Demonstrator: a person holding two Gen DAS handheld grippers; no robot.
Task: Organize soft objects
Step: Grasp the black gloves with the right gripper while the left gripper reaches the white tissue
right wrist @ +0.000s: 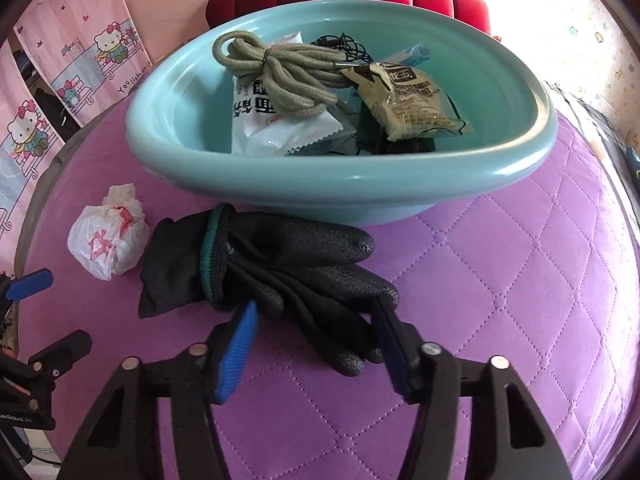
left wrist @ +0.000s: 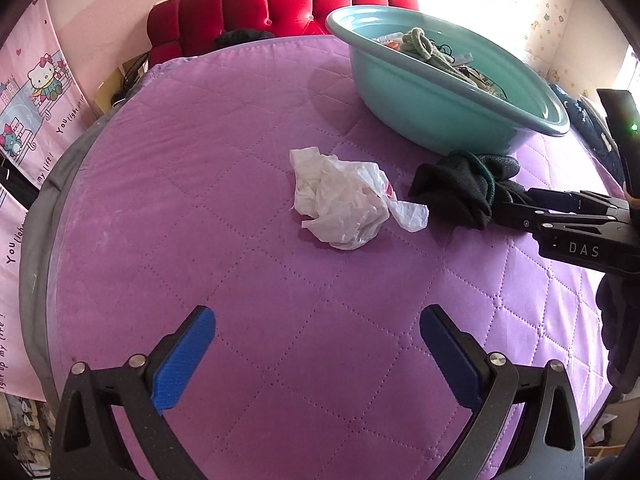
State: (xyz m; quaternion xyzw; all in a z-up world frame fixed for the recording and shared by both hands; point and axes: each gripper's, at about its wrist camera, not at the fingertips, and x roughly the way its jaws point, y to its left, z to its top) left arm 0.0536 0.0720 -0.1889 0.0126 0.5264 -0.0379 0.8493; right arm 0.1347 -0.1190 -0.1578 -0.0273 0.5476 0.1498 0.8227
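With my right gripper [right wrist: 316, 344] half-closed around the black knit gloves [right wrist: 280, 268], pads seemingly not yet pinching, I squeeze next, then lift toward the teal plastic basin [right wrist: 360, 188]; left gripper [left wrist: 316, 356] hangs wide open, empty.

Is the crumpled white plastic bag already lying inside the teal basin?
No, the crumpled white plastic bag lies on the purple quilt, outside the teal basin and left of the black gloves.

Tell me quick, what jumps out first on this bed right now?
The big teal basin at the back of the purple quilt, already holding a coiled rope and snack packets. In front of it lie black gloves, their fingertips between the right gripper's blue fingers. A crumpled white plastic bag sits alone to their left, ahead of the open left gripper.
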